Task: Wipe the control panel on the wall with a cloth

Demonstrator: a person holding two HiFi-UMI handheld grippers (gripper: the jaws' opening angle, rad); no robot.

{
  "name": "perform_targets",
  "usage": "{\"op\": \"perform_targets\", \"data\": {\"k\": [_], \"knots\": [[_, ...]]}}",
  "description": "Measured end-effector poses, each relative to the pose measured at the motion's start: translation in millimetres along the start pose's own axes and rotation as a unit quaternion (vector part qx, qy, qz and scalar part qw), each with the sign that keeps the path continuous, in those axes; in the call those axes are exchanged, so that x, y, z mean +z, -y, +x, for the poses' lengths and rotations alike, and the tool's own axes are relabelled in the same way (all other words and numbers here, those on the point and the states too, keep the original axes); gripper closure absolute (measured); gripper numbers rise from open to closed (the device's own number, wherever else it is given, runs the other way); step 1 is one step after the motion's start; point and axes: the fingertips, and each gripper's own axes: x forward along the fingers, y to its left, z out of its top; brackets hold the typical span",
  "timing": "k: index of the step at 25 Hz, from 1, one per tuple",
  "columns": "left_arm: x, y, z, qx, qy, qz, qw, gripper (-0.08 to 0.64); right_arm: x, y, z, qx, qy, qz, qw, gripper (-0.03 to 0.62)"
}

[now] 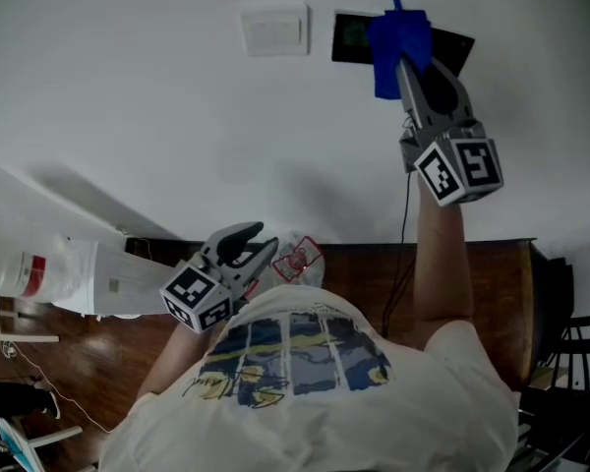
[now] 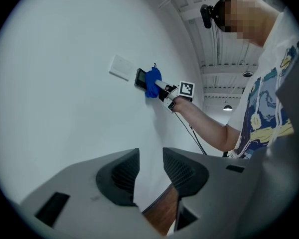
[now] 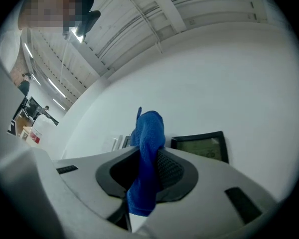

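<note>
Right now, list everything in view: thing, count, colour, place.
wall: one, white, ahead
control panel: one, black, on the wall
switch plate: one, white, left of the control panel
cloth: one, blue, covering the control panel's middle
cable: one, black, hanging down the wall
wooden top: one, brown, against the wall below
right tool: one, grey, raised, shut on the cloth
left tool: one, grey, held low, jaws apart, empty

All views face the wall (image 1: 128, 87) and share the control panel (image 1: 352, 35); right gripper view nearest.
</note>
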Motion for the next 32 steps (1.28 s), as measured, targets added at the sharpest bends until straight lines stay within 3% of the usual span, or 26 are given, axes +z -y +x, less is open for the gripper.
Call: {"op": "perform_targets", "data": {"k": [13, 22, 28, 32], "knots": [[-0.3, 44.5, 35.8, -0.008, -0.004, 0.002, 1.0000, 0.433, 3.3, 84.7, -57.6, -0.059, -0.004, -0.003, 0.998, 0.523], [-13.1, 72.3, 59.0, -0.001, -0.010, -0.011, 0.9999, 0.433, -11.4, 125.8, -79.8, -0.069, -0.011, 0.004, 0.998, 0.523], [-16.2, 81.2, 61.4, 0.005, -0.017, -0.018, 0.9997, 0.433, -11.8, 135.3, -96.5, -0.075, -0.008, 0.019, 0.997, 0.523], [-18.6, 80.7, 58.9, 0.002, -0.016, -0.014, 0.9998, 0.433, 3.2, 110.7, -98.2, -0.055, 0.006, 0.015, 0.998, 0.523]]}}
